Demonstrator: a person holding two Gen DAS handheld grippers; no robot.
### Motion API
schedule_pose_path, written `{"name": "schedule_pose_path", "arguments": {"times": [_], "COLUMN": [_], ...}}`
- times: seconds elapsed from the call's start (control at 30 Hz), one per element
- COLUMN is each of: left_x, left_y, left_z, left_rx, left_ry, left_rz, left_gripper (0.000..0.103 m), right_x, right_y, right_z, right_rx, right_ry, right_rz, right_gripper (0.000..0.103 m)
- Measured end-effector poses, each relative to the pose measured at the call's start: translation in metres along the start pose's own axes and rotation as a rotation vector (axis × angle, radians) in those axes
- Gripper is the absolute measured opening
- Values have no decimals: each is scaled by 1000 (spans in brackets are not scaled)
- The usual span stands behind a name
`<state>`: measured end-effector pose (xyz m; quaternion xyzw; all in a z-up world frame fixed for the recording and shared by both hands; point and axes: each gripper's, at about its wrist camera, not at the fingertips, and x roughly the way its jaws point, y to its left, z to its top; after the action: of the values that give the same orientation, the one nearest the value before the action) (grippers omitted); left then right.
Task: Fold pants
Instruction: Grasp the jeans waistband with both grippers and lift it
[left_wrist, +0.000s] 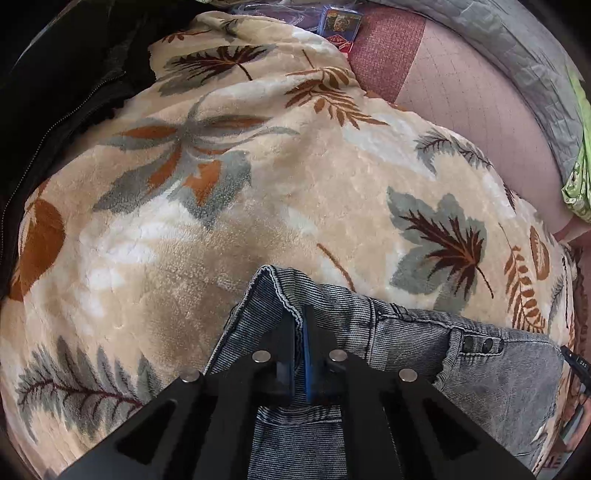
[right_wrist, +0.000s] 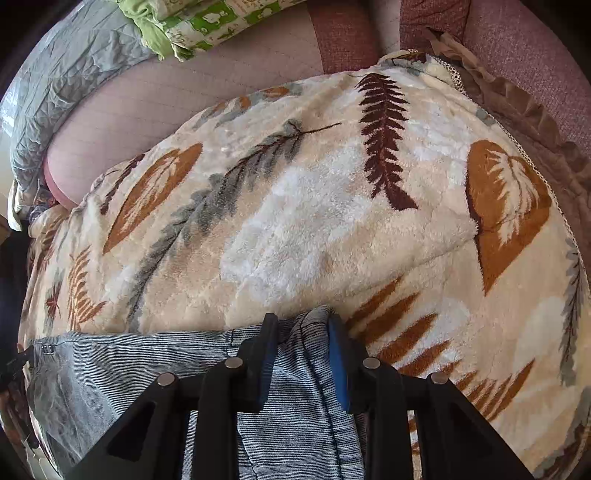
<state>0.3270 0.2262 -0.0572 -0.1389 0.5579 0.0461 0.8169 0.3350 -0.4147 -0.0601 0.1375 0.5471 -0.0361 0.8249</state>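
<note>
Grey-blue striped denim pants (left_wrist: 424, 343) lie on a beige leaf-patterned blanket (left_wrist: 258, 206). My left gripper (left_wrist: 300, 332) is shut on a raised fold at the pants' upper edge, with snap buttons to its right. In the right wrist view the same pants (right_wrist: 147, 362) stretch to the left. My right gripper (right_wrist: 303, 332) has its jaws a little apart around a bunched fold of the pants, gripping it over the blanket (right_wrist: 314, 206).
A black zippered jacket (left_wrist: 66, 85) lies at the blanket's left. A pink mattress (left_wrist: 480, 122), a grey quilt (right_wrist: 62, 92), a green-patterned pillow (right_wrist: 199, 22) and a small printed box (left_wrist: 340, 26) lie beyond. A brown ruffled edge (right_wrist: 517, 107) borders the right.
</note>
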Motion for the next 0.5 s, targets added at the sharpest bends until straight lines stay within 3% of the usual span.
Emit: {"name": "schedule_pose_path", "arguments": {"times": [0.13,0.3,0.5], "left_x": [-25,-85,-187], "left_y": [-8,-9,11], "left_z": [-6,-23,-80], "left_rx": [37,68,92], "left_ry": [-57,-154,-305], "left_rz": [3,-46,-150], "left_gripper": [2,2,2], "right_x": [-22,-73,-169], "right_y": [1,5,7], "right_z": [-1,-12,-54], "right_rx": [-3,-8,-42], "right_ry": [-44,-125,-266], "right_rz": [9,42,101], "right_gripper": [16,15,15]}}
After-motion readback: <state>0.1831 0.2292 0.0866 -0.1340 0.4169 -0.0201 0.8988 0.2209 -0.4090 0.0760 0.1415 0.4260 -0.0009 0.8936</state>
